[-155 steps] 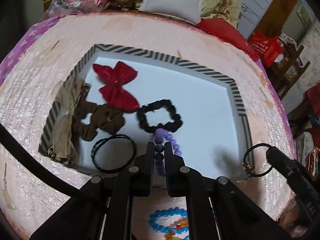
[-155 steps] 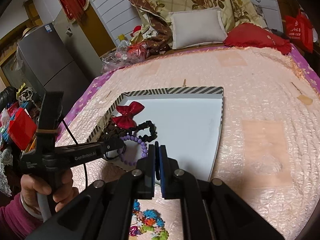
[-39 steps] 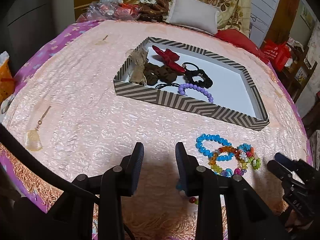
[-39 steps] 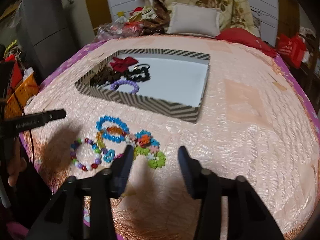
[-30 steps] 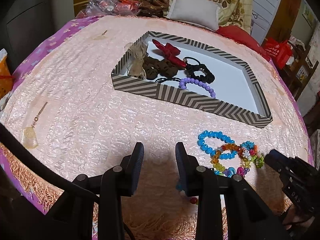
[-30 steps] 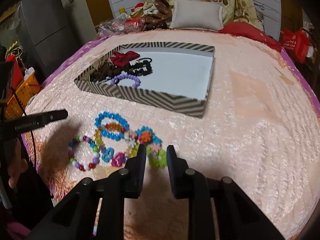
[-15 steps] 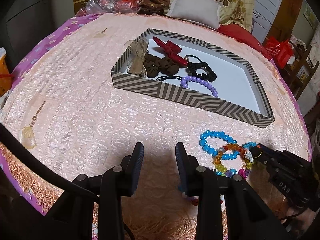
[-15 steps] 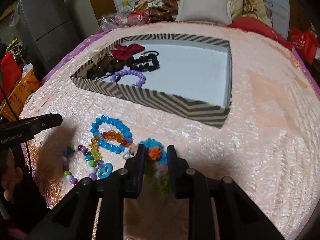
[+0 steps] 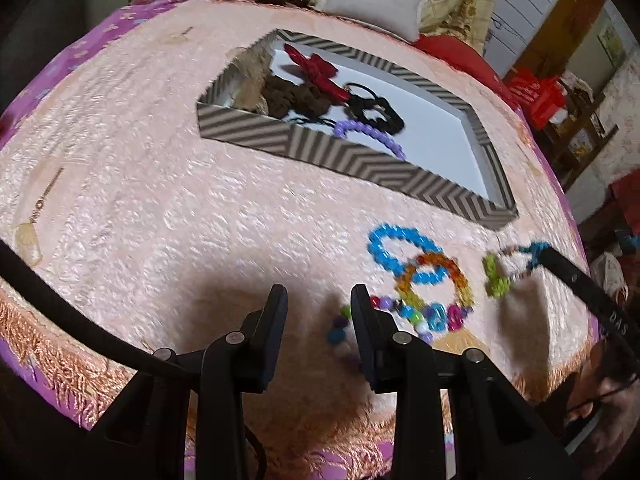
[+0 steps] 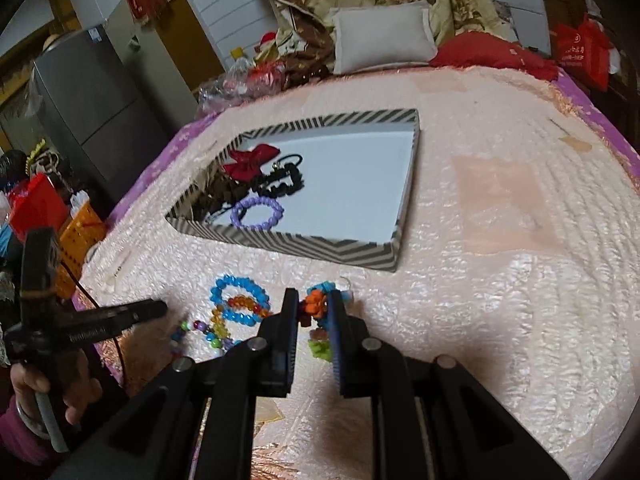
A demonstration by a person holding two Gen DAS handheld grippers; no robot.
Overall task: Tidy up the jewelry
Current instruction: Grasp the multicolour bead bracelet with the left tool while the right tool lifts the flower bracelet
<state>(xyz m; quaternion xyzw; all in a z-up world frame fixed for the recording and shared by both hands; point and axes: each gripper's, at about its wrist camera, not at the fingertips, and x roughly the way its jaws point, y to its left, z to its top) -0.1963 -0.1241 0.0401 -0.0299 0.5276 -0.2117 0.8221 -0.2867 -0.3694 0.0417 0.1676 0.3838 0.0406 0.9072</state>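
My right gripper (image 10: 313, 295) is shut on a flower bracelet (image 10: 316, 307) with orange, blue and green pieces, held just above the pink bedspread in front of the striped box (image 10: 288, 241). In the left wrist view the bracelet (image 9: 496, 278) dangles from the right gripper's (image 9: 542, 254) tip. My left gripper (image 9: 318, 300) stands open over the bedspread with nothing between its fingers, close to the bead bracelets. A blue bead bracelet (image 9: 400, 246), an orange one (image 9: 436, 268) and a multicoloured one (image 10: 200, 328) lie on the cover. Inside the box are a purple bead bracelet (image 10: 258, 213), a red bow (image 10: 250, 162) and a black scrunchie (image 10: 282, 182).
The box's right half (image 10: 360, 184) shows bare white floor. Brown scrunchies and a beige item (image 9: 248, 88) fill its left end. A pendant on a chain (image 9: 30, 236) lies near the bed's left edge. Pillows (image 10: 380, 36) and bags crowd the far side. A person's hand (image 10: 52, 396) holds the left gripper.
The right gripper closed on the flower bracelet and lifted it off the pile. The left gripper stayed open and tilted down a little toward the beads.
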